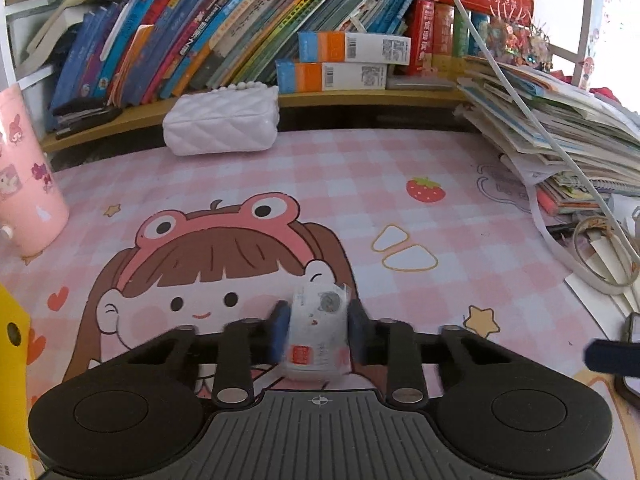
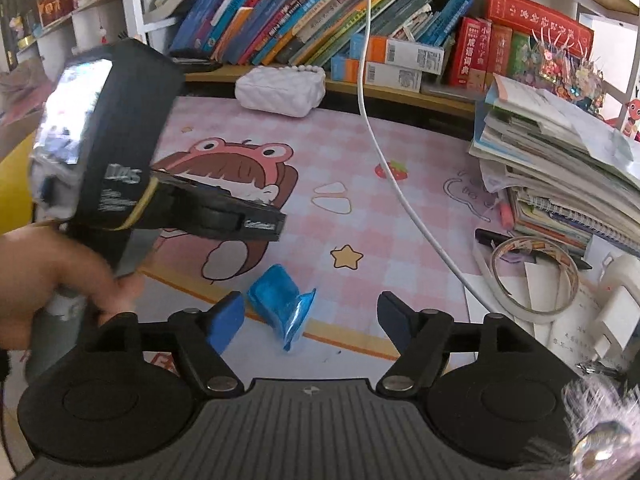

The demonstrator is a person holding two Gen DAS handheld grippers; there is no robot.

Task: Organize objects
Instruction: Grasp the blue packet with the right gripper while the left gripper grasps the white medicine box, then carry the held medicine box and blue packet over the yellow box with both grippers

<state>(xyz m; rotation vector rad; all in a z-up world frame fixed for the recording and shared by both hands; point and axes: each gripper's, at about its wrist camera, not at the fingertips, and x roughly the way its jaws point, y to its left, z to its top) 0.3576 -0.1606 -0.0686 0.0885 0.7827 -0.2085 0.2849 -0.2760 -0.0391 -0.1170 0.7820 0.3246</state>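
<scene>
My left gripper (image 1: 319, 334) is shut on a small white printed packet (image 1: 318, 332) with a grey round mark and a red stamp, held just above the pink checked desk mat (image 1: 360, 184). My right gripper (image 2: 311, 320) is open and empty, low over the mat's front edge. A crumpled blue plastic wrapper (image 2: 282, 304) lies on the mat between its fingers, a little ahead of them. The left gripper's body (image 2: 120, 152) and the hand holding it fill the left of the right wrist view.
A white quilted purse (image 1: 222, 122) sits at the back under the bookshelf (image 1: 240, 32). A tall stack of books and papers (image 2: 560, 160) stands at right, with a tape roll (image 2: 532, 280), a white charger (image 2: 612, 312) and a hanging white cable (image 2: 384, 152). A pink cup (image 1: 24, 176) stands at left.
</scene>
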